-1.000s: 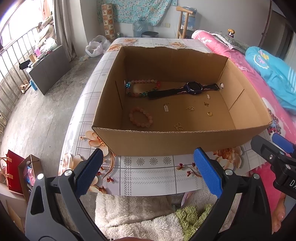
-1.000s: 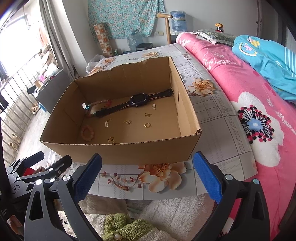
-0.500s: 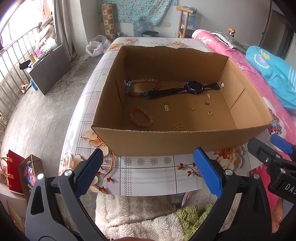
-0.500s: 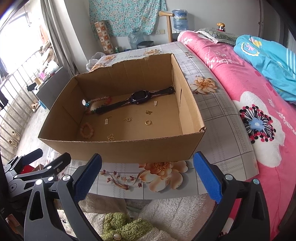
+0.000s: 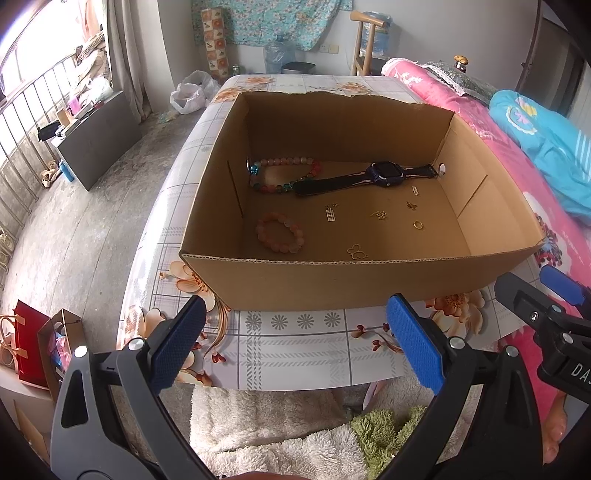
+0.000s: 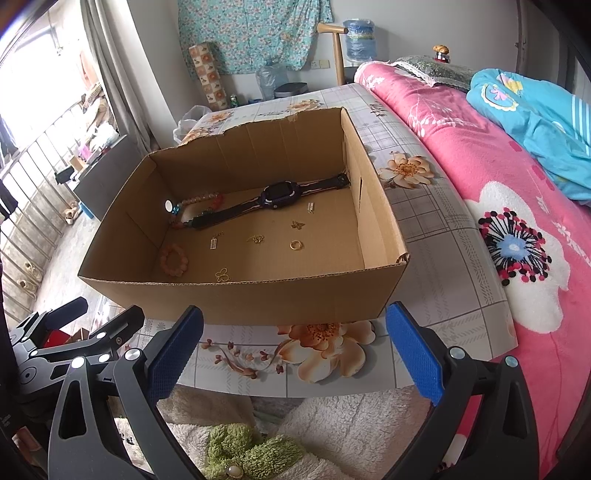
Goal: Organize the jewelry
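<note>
i see a pink floral blanket (image 6: 498, 206) along the right, with a blue quilt (image 6: 532, 110) bunched on top of it. a flowered tablecloth (image 5: 295, 343) covers the surface ahead. below it lies white fluffy fabric (image 5: 266, 432) touching a green fuzzy piece (image 6: 251, 450). at the far wall hangs a teal patterned cloth (image 6: 251, 33), near a water jug (image 6: 360, 38). a red bag (image 5: 27, 339) sits low on the left.

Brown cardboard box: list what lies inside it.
Inside the brown cardboard box: a dark wristwatch, a multicoloured bead necklace, a pink bead bracelet, a gold ring and small gold charms. The near wall hides the floor's front strip.
</note>
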